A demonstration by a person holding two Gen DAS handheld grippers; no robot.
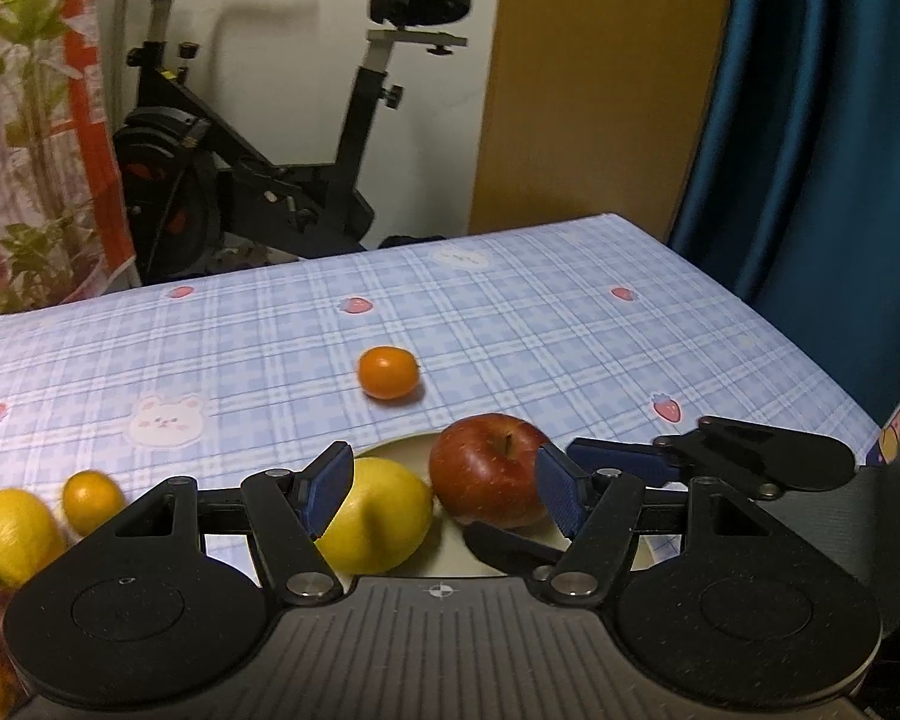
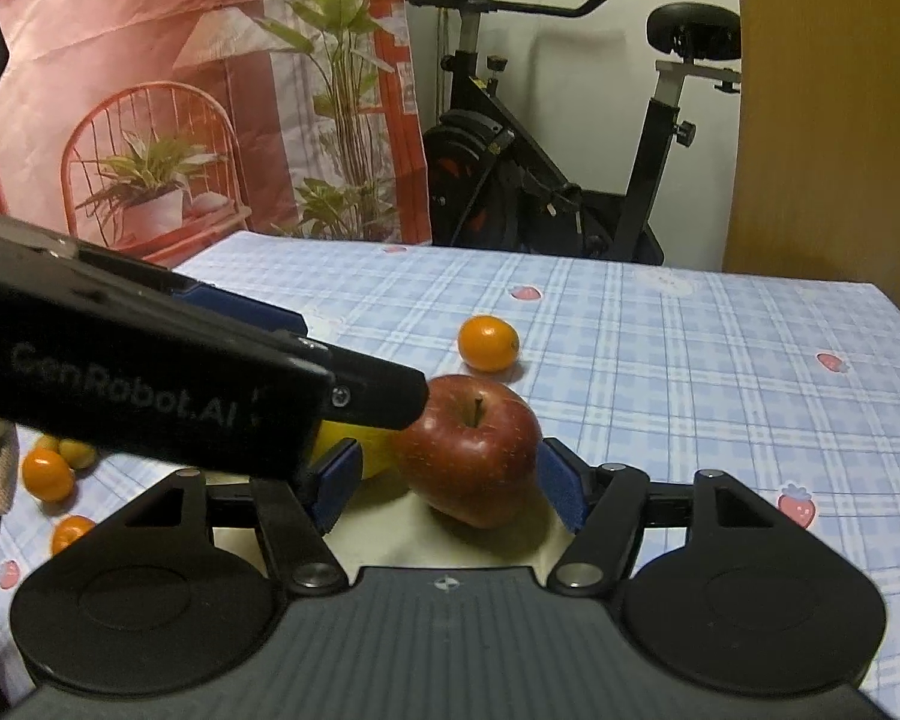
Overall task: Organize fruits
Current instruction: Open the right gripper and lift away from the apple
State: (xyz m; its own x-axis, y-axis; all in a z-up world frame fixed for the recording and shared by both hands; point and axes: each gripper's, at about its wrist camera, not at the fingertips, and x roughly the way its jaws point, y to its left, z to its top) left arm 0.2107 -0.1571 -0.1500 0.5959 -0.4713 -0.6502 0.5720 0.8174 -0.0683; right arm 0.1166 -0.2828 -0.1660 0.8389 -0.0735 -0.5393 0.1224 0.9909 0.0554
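Red apple (image 2: 471,450) sits on a cream plate (image 2: 384,540) beside a lemon (image 1: 378,516); the right gripper (image 2: 444,489) brackets it, pads apart and not pressing, while the left gripper (image 1: 444,495) hovers open, holding nothing, over both fruits

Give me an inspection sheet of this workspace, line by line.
Surface: table under a blue plaid cloth.
Job's things: apple and lemon side by side on the plate; tangerine alone beyond them; more citrus at the left edge.
Clutter: nothing seen.
Grippers: left hand-held gripper open over the plate; right hand-held gripper straddles the apple, contact unclear.
Cables: nothing seen.
Surroundings: exercise bike, printed backdrop, blue curtain.
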